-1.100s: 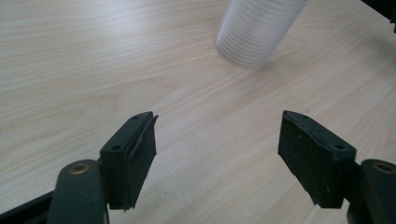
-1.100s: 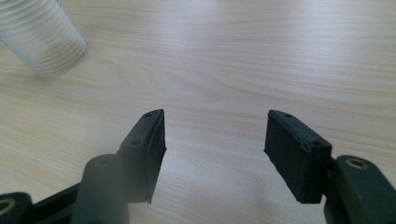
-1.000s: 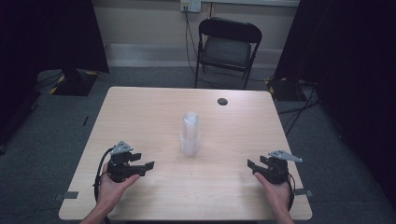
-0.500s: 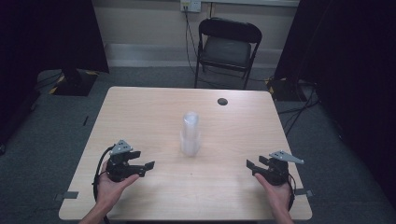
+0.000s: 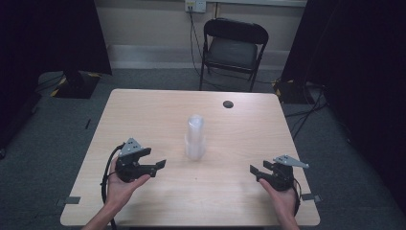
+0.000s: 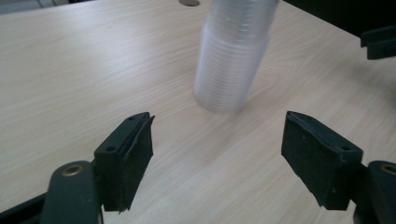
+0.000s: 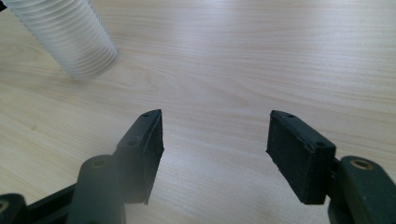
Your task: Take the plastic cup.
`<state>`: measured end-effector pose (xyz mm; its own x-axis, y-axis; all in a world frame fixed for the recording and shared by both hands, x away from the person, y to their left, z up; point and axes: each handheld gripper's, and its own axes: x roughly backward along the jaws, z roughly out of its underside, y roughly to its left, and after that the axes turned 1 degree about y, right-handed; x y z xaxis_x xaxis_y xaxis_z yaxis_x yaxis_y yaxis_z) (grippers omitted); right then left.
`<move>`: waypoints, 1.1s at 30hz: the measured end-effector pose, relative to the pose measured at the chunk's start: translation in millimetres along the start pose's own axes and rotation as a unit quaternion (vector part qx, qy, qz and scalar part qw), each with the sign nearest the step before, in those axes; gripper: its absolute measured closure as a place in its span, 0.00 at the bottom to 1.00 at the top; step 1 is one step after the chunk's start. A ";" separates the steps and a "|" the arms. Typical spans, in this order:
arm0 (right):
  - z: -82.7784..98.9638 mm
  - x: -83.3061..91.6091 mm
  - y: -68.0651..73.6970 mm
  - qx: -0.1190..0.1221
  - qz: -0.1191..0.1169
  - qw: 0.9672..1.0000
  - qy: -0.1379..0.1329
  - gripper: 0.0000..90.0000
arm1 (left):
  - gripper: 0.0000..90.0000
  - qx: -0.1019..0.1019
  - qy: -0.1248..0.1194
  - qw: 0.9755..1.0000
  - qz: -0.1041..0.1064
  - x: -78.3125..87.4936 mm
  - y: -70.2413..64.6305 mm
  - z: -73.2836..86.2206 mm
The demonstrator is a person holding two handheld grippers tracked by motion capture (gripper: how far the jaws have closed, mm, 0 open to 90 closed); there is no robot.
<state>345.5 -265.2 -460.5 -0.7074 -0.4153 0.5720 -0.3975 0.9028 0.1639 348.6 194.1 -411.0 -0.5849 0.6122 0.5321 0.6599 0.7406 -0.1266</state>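
pale wood counter, cup stack at its middle, both tools empty

pale wood counter (image 5: 158,110) fills the room's centre, grey carpet around it and a black folding chair (image 5: 233,48) beyond its far edge. the stack of clear plastic cups (image 5: 195,138) stands upright near the middle of the counter, mouth down, and serves as the landmark for the rest. a small dark round hole (image 5: 228,104) lies beyond the stack, toward the chair.

the left gripper (image 5: 161,164) sits to the near left of the stack, held in the person's left hand (image 5: 122,184) and pointing toward it, apart from it. its fingers have just been opening and then easing in a little; they stand wide apart with nothing between them, and in the left gripper view the stack (image 6: 233,56) rises ahead of the gap.

the right gripper (image 5: 254,171) sits to the near right of the stack, well apart from it. its fingers are spread wide over bare wood, holding nothing; in the right gripper view the stack (image 7: 70,37) shows at the upper left.
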 end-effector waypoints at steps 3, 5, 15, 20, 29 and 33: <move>-1.0 0.2 1.1 -0.001 -0.004 1.000 0.000 0.40 | 0.29 -0.012 -0.002 1.000 0.001 -1.7 -3.7 -5.9; -1.8 0.7 1.9 0.002 -0.006 1.000 -0.002 0.40 | 0.29 -0.017 -0.008 1.000 0.003 -3.8 -4.0 -9.4; -1.8 1.9 5.5 0.007 -0.013 1.000 -0.005 0.40 | 0.28 0.005 -0.032 0.999 0.025 -17.0 -2.5 -31.8; -1.4 2.2 7.5 0.013 -0.015 1.000 -0.002 0.40 | 0.29 0.008 -0.046 0.999 0.027 -18.6 0.9 -38.7; -0.9 -0.2 8.7 0.016 -0.017 1.000 0.003 0.40 | 0.30 -0.015 -0.062 0.998 0.016 -29.8 0.2 -61.0; -0.8 -0.9 9.3 0.011 -0.022 1.000 0.009 0.41 | 0.29 -0.005 -0.059 0.998 0.024 -37.4 1.6 -70.5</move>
<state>342.9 -256.3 -458.8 -0.6785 -0.4529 0.5784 -0.4411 0.8808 0.1723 404.8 152.9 -372.1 -0.6034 0.6759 0.4231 0.6933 0.7068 -0.1404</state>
